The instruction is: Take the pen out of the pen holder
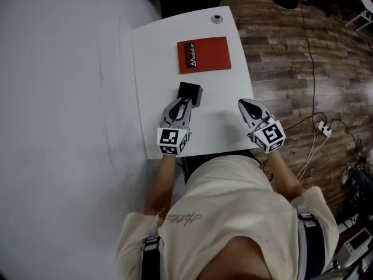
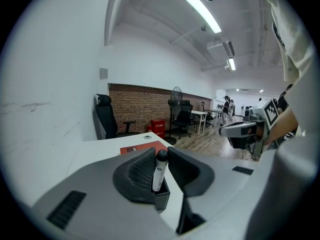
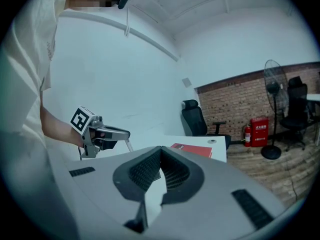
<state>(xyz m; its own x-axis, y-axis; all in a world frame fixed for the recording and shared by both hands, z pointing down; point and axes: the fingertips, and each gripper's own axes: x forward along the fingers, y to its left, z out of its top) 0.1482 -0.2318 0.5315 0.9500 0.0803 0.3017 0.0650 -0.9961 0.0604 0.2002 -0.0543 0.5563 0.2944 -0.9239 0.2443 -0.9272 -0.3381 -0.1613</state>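
Observation:
A white pen with a black cap (image 2: pixel 159 170) stands upright between the pads of my left gripper (image 2: pixel 161 153), which is shut on it. The pen's lower end drops out of sight behind the rim of the black square pen holder (image 2: pixel 161 199). In the head view the left gripper (image 1: pixel 184 102) hangs just in front of the holder (image 1: pixel 192 91) on the white table (image 1: pixel 221 130). My right gripper (image 1: pixel 242 103) hovers to the right over the table, shut, with nothing between its fingertips (image 3: pixel 161 150). From there the left gripper (image 3: pixel 102 133) shows with the pen (image 3: pixel 129 144) below it.
A red book (image 1: pixel 203 54) lies behind the holder, and a small round grommet (image 1: pixel 217 18) sits at the table's far edge. A white wall runs along the left. Wooden floor with cables (image 1: pixel 317 127) lies to the right. Office chairs (image 2: pixel 106 116) stand beyond the table.

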